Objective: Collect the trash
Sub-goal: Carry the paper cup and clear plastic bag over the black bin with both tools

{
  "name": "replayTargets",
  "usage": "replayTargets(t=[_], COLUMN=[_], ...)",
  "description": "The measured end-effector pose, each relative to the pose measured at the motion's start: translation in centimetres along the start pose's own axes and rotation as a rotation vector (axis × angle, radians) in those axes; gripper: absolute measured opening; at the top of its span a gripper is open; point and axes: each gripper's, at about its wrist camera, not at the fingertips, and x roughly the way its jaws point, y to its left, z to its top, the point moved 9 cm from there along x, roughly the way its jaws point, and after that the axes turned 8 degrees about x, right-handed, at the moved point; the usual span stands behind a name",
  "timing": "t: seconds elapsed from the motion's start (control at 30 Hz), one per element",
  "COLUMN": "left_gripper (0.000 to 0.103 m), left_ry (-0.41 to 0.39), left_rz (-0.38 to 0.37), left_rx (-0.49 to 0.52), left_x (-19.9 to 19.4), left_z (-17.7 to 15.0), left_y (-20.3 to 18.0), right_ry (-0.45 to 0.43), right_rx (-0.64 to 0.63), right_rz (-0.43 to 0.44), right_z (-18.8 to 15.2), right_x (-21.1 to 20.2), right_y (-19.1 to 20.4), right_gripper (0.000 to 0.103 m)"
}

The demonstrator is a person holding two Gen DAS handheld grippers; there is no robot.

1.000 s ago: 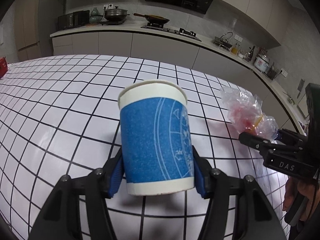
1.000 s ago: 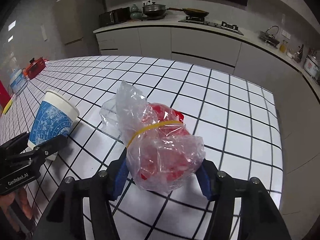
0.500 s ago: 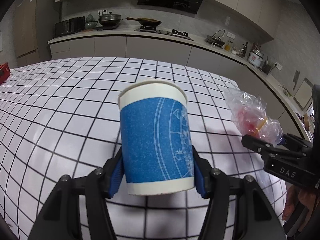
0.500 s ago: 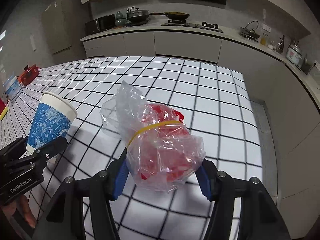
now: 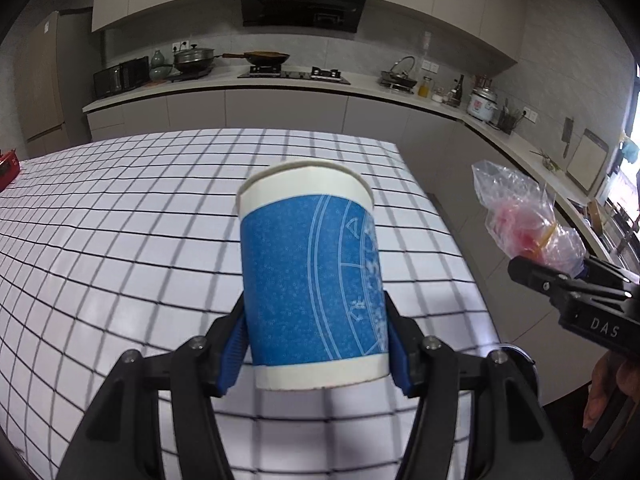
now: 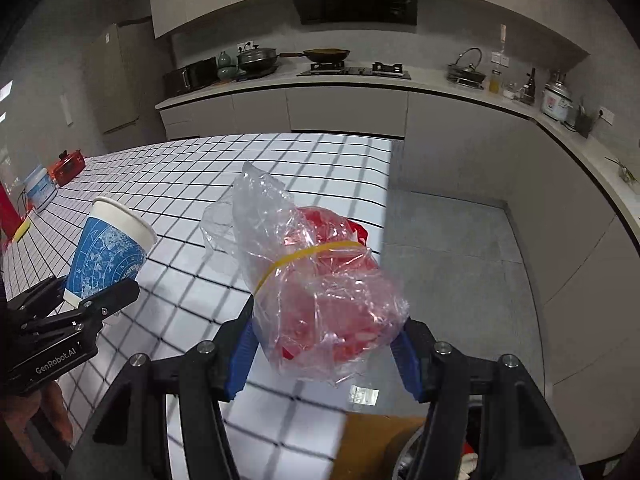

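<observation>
My left gripper (image 5: 316,344) is shut on a blue and white paper cup (image 5: 312,276) and holds it upright above the white grid-patterned table (image 5: 120,216). The cup also shows in the right wrist view (image 6: 110,248). My right gripper (image 6: 324,352) is shut on a clear plastic bag with red contents and a yellow rubber band (image 6: 316,280), held over the table's right edge. The bag also shows in the left wrist view (image 5: 528,220), to the right of the cup, past the table edge.
The table's right edge (image 6: 386,208) drops to a grey floor (image 6: 452,256). A brown object and a dark rim (image 6: 384,440) show below my right gripper. A red pot (image 6: 68,164) and a white tub (image 6: 40,192) stand at the table's far left. Kitchen counters (image 5: 280,92) run behind.
Both grippers have risen and moved right toward the table's right edge, carrying the cup and the bag. The bag now hangs past the edge, over the floor.
</observation>
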Motion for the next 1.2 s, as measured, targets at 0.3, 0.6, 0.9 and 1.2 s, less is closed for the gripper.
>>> replayTargets(t=[0.3, 0.6, 0.9, 1.2], left_gripper=[0.060, 0.060, 0.060, 0.060], left_ry=[-0.021, -0.022, 0.033, 0.107], left_rz=[-0.070, -0.156, -0.236, -0.242], left_rx=[0.048, 0.109, 0.167, 0.157], left_x=[-2.3, -2.3, -0.9, 1.5], left_z=[-1.1, -2.1, -5.8, -9.6], left_y=[-8.9, -17.0, -25.2, -29.0], right_ry=[-0.026, -0.022, 0.033, 0.085], right_rx=[0.027, 0.087, 0.133, 0.150], right_rz=[-0.059, -0.145, -0.195, -0.197], right_z=[-3.0, -7.1, -12.6, -16.9], right_x=[-6.3, -10.5, -11.0, -9.5], right_y=[-8.8, -18.3, -25.3, -30.1], right_gripper=[0.062, 0.062, 0.062, 0.062])
